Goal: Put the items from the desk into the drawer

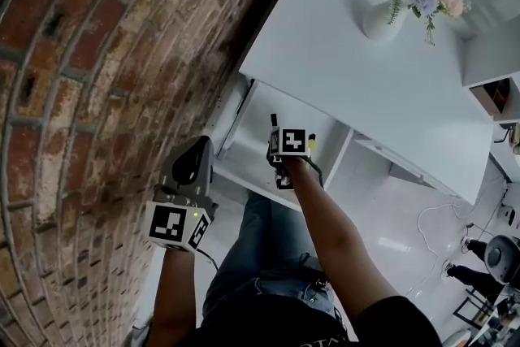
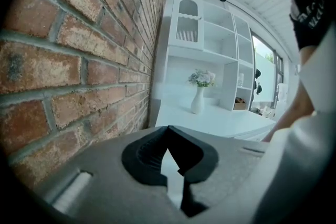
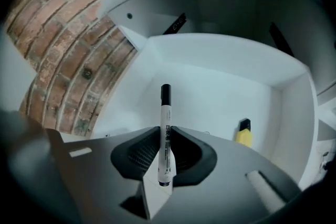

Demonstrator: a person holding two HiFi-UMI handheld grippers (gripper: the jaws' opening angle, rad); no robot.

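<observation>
The white, black-capped marker [image 3: 166, 107] sits clamped between the nearly closed jaws of the right gripper [image 3: 165, 129], its capped end sticking out past their tips over the open drawer [image 3: 210, 81]. Beyond the jaws to their right, a yellow highlighter [image 3: 243, 135] lies on the drawer floor by the side wall. The left gripper [image 2: 168, 129] has its jaws meeting at the tips with nothing between them, a brick wall [image 2: 68, 60] to their left.

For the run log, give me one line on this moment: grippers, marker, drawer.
right gripper: shut on marker | marker: over open drawer | drawer: yellow highlighter inside | left gripper: shut, empty
</observation>
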